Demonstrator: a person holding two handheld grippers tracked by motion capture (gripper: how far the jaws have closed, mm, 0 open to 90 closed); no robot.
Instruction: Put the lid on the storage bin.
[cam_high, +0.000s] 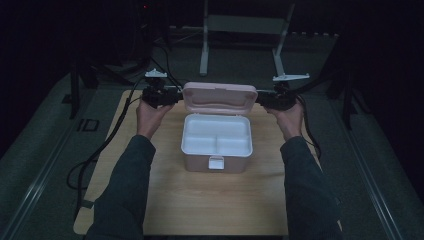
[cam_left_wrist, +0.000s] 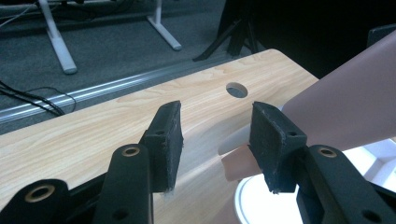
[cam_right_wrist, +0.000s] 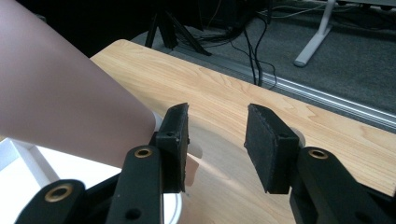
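- Two grippers are flanking the raised lid (cam_high: 220, 97) of the pink box (cam_high: 216, 142) in the high view: the left gripper (cam_high: 176, 96) is sitting at the lid's left end, the right gripper (cam_high: 260, 98) at its right end, about equally near. The lid's long axis is running straight between them, and the box is standing open mid-table (cam_high: 165, 200).
- Left gripper view: the gripper (cam_left_wrist: 217, 128) is holding its jaws apart with bare wood between them; the lid (cam_left_wrist: 345, 107) is lying just outside the right-hand jaw.
- Right gripper view: this gripper (cam_right_wrist: 217, 130) is likewise gaping on nothing, with the lid (cam_right_wrist: 60, 102) against the left-hand jaw's outer side.
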